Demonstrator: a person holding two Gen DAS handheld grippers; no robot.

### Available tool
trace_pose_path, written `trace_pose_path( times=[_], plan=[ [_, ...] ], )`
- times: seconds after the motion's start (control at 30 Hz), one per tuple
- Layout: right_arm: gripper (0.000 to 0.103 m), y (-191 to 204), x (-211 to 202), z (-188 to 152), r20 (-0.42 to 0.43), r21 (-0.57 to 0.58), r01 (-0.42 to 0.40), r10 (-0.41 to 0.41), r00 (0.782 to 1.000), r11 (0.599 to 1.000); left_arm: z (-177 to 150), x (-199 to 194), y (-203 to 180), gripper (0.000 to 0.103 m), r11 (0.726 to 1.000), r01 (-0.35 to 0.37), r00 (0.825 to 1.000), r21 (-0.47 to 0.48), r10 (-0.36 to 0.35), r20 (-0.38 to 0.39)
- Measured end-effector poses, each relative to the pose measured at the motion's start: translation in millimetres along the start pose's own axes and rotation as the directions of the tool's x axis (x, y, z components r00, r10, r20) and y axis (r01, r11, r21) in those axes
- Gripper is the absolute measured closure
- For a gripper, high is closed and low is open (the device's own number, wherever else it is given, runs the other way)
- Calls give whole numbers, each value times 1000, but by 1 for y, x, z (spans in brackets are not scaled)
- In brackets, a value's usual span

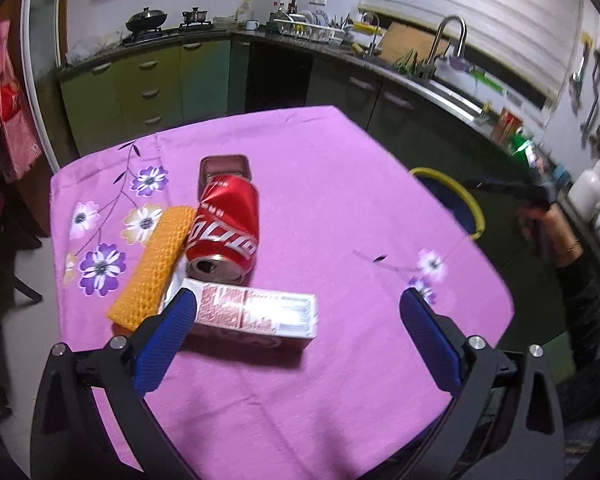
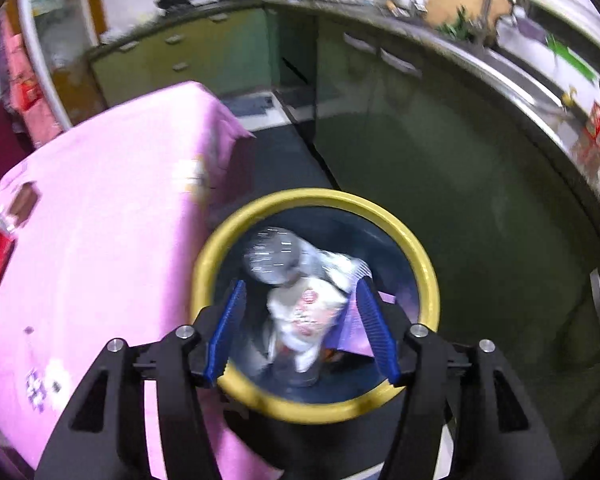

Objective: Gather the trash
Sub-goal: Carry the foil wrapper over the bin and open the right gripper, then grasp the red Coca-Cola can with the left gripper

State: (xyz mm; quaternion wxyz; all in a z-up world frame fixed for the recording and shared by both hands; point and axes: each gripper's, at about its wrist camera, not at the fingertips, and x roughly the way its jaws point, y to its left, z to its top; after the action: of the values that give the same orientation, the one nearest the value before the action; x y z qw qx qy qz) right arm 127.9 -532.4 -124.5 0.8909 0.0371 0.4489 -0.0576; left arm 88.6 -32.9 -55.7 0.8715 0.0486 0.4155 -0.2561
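Note:
A crushed red cola can (image 1: 224, 224) lies on the pink flowered tablecloth (image 1: 340, 200), with a pink-and-white carton (image 1: 260, 312) lying flat just in front of it. My left gripper (image 1: 300, 300) hovers open over the carton; its left finger overlaps the carton's left end and the right finger stands well clear. My right gripper (image 2: 300, 284) is open above the yellow-rimmed dark bin (image 2: 428, 280). Below its fingers, blurred, a clear bottle (image 2: 272, 256) and a white wrapper (image 2: 308, 312) are inside the bin, untouched by the pads.
An orange knitted cloth (image 1: 156, 264) lies left of the can and a small dark red tin (image 1: 225, 166) sits behind it. The bin (image 1: 460, 192) stands off the table's right edge, with a hand (image 1: 540, 220) over it. Kitchen counters and a sink line the back and right.

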Motion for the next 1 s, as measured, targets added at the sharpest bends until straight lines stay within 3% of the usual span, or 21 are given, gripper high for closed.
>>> trace_pose_path(
  times=[0.3,0.53,0.63,0.77,0.87,1.0],
  plan=[
    [43,54,-29,-9,43,-78,-110,113,993,991,-11,20,9,6,1000,12,999,8,-12,-51],
    [41,90,-32,-4,32,-166,-157,165,986,974,-21,35,16,6,986,80,983,-146,-102,-152],
    [41,107,-35,-3,33,-198,-183,193,981,963,-28,33,16,6,984,74,981,-164,-101,-163],
    [41,140,-42,-6,3,-273,-265,276,961,925,-21,10,23,6,981,83,988,-175,-105,-117],
    [41,166,-45,-10,-8,-337,-267,280,960,903,-7,-17,30,6,982,77,995,-175,-86,-45],
    [41,184,-45,-9,-18,-360,-279,293,956,890,28,-23,35,6,987,73,996,-142,-79,-36]
  ],
)
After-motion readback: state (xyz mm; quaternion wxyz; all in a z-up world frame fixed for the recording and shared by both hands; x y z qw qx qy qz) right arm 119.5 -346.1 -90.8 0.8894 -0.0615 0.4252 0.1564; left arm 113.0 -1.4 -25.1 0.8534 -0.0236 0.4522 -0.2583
